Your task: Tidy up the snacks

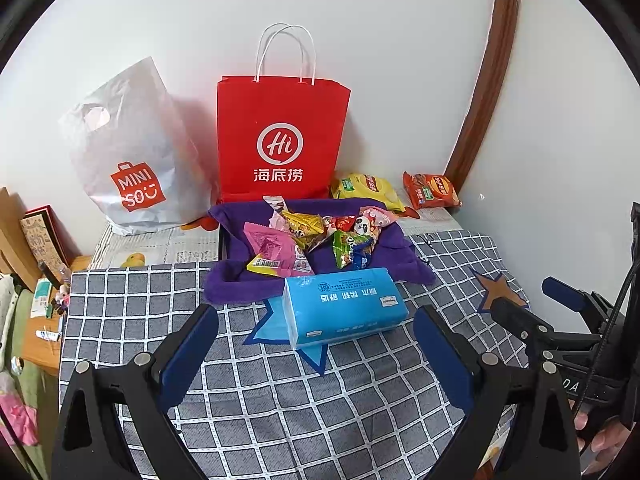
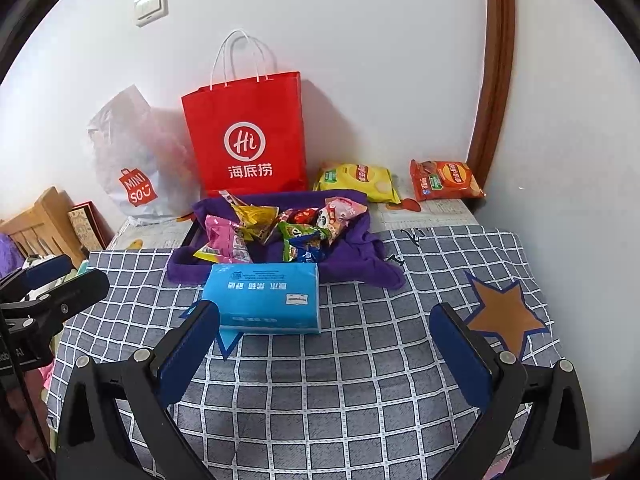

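Note:
Several small snack packets [image 1: 316, 240] [image 2: 276, 232] lie heaped on a purple cloth [image 1: 240, 280] [image 2: 360, 248] over a dark tray. Behind it, near the wall, lie a yellow chip bag [image 1: 368, 190] [image 2: 360, 180] and an orange chip bag [image 1: 432, 190] [image 2: 444, 180]. A blue tissue pack [image 1: 344, 306] [image 2: 264, 298] sits in front of the cloth. My left gripper [image 1: 316, 324] is open, just short of the tissue pack, holding nothing. My right gripper [image 2: 326, 320] is open and empty over the checked cloth, its left finger [image 2: 192, 340] beside the pack's near corner.
A red paper bag [image 1: 280, 140] [image 2: 246, 140] and a white plastic bag [image 1: 132, 160] [image 2: 132, 160] stand against the wall. The checked tablecloth [image 1: 300, 408] [image 2: 360, 380] covers the table. A wooden desk with clutter [image 1: 44, 312] is at left, and a brown door frame [image 1: 484, 92] at right.

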A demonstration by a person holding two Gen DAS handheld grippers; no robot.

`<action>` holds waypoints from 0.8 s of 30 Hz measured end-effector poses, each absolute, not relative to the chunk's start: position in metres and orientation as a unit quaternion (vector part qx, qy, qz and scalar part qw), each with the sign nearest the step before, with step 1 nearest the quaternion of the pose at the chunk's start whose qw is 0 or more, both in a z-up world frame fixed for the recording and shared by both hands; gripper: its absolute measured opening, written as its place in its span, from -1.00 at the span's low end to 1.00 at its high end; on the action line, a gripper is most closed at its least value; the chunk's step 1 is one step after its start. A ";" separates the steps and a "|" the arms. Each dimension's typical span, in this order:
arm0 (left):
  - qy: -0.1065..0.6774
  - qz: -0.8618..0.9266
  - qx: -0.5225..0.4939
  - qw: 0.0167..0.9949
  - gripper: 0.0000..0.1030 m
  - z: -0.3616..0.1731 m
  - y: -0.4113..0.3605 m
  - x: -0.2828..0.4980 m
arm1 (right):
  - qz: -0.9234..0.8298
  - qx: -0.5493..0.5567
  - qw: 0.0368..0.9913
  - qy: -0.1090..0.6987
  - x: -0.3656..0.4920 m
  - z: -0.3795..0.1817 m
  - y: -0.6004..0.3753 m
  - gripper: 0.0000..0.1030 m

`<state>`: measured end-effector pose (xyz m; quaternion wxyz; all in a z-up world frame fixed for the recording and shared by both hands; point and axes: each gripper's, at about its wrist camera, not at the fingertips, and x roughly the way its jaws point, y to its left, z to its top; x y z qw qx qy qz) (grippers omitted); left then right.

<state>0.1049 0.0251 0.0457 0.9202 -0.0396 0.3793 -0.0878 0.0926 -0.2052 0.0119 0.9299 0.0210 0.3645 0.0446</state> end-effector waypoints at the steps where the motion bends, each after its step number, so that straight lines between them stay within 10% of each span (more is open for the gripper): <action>1: 0.379 -0.088 -0.039 0.920 0.92 0.046 0.025 0.105 | 0.045 0.020 0.930 0.364 0.092 0.012 -0.205 1.00; 24: 0.381 -0.088 -0.040 0.919 0.92 0.044 0.024 0.107 | 0.049 0.023 0.932 0.358 0.091 0.014 -0.206 1.00</action>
